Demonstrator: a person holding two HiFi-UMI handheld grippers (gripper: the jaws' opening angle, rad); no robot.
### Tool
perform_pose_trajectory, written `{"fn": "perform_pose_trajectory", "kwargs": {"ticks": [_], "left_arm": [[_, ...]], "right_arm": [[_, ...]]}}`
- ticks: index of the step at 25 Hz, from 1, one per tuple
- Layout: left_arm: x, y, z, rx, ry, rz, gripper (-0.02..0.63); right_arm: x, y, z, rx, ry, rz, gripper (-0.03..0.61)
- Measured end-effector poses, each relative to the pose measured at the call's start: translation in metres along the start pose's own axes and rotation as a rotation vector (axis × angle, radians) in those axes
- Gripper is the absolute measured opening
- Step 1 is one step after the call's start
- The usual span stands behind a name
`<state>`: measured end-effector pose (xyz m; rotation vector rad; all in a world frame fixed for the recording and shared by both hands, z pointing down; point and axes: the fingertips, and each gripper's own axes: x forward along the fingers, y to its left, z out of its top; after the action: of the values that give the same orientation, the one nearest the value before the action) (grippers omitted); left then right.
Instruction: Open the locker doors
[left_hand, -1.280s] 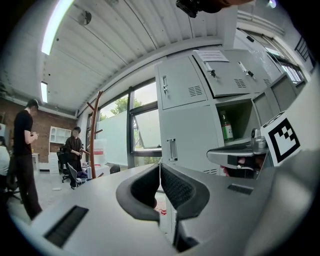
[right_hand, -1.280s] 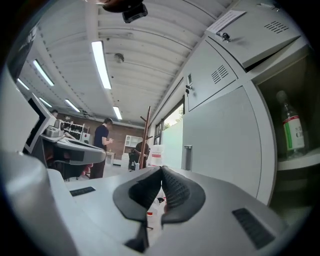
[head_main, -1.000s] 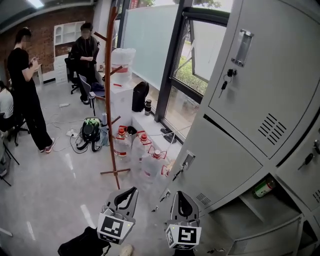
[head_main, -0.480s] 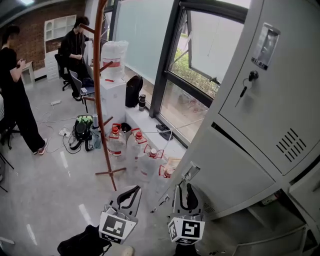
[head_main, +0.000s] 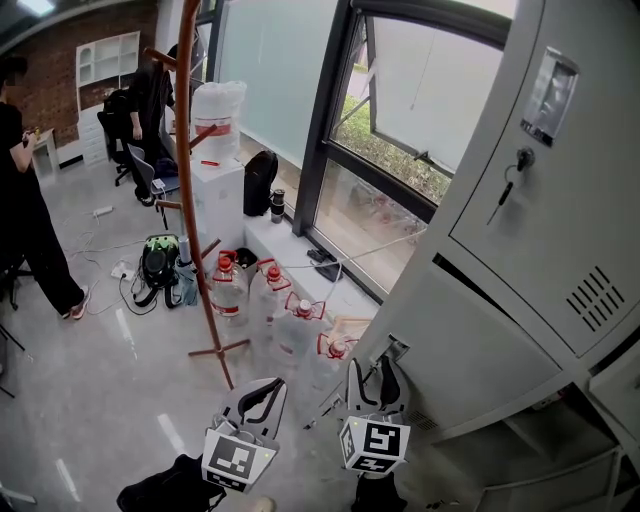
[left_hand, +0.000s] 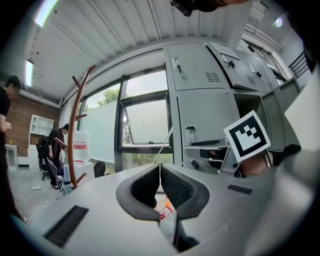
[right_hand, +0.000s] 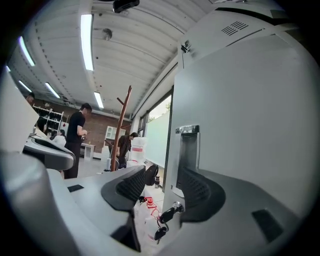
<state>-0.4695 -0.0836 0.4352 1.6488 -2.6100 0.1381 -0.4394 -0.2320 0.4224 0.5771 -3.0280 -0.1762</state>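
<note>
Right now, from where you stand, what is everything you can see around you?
Lockers: one bank, grey, at right.
Keys: two seen, dark, one hanging in the upper door's lock, one in the lower door's.
Window: one, dark frame, behind the lockers' left edge.
Coat stand: one, brown wood, on the floor left of centre.
Water jugs: about four, clear with red caps, below the window.
Backpack: one, black, on the window ledge.
Bag: one, black and green, on the floor.
People: two, dark clothes, far left and back.
Left gripper: grey, jaws shut, empty.
Right gripper: grey, jaws have just been opening; lower door edge between them, not pressed.
</note>
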Motion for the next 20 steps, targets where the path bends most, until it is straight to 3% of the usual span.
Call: {"fn": "perform_pose_trajectory", "kwargs": {"ticks": [6, 10, 20], "left_arm": [[-0.004, 0.01, 0.0, -0.006, -0.049, -0.002, 0.026], [-0.013, 0.014, -0.004, -0.008, -0.006, -0.01, 0.026], [-0.029, 0.001, -0.001, -0.005, -0.032, -0.046, 0.026]], "right_arm": [[0.004, 0.004, -0.003, 0.009, 0.011, -0.015, 0.221], [-0.001, 0.01, -0.003, 0.007, 0.021, -0.019, 0.209], [-0.04, 0.035, -0.001, 0.002, 0.023, -0.001, 0.2]]}}
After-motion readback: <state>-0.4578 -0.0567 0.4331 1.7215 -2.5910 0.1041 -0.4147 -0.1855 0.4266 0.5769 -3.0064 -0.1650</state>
